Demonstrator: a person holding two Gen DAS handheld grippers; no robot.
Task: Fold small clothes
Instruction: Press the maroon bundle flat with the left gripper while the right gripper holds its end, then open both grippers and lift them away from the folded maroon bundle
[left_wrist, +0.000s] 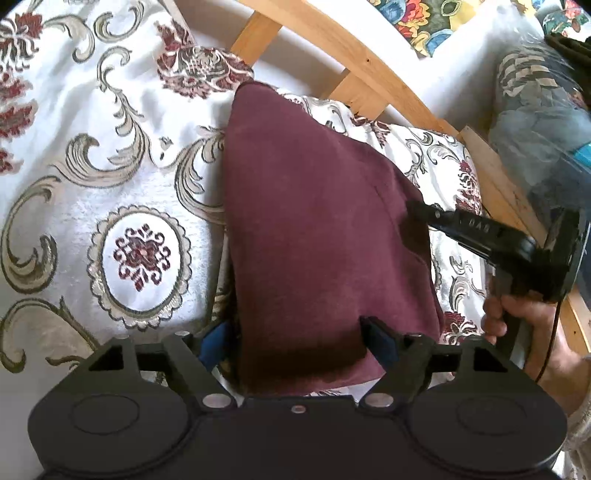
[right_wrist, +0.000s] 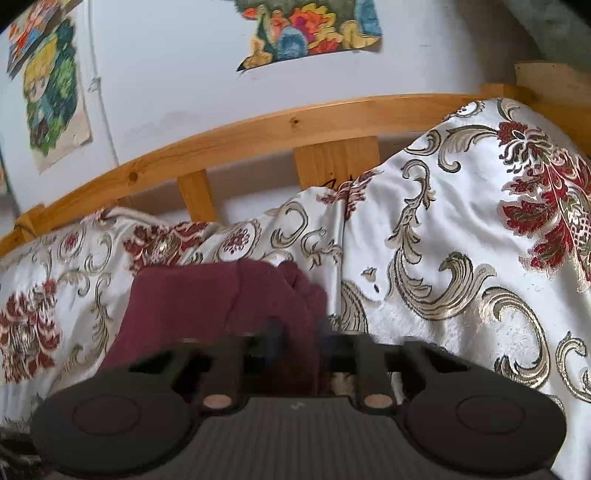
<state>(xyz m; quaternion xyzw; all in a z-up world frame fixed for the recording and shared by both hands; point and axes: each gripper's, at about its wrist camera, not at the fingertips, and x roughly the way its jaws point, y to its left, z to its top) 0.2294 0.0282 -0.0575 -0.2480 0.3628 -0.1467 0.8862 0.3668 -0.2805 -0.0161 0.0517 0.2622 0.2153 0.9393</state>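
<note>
My left jaws stand spread around the near edge of the maroon garment (left_wrist: 325, 229), which lies on the patterned bedspread (left_wrist: 92, 110). It's soft, light cloth that will sag unless I take an edge or corner. Over on the right, my right gripper (right_wrist: 299, 338) is blurred against the cloth; I can't tell its jaws' state.

My left gripper (left_wrist: 295, 339) matte black with blue pads, silver screws, right gripper (left_wrist: 417, 208) stamped numerals, bare hand (left_wrist: 517, 317), thin black cable (left_wrist: 550, 347).
</note>
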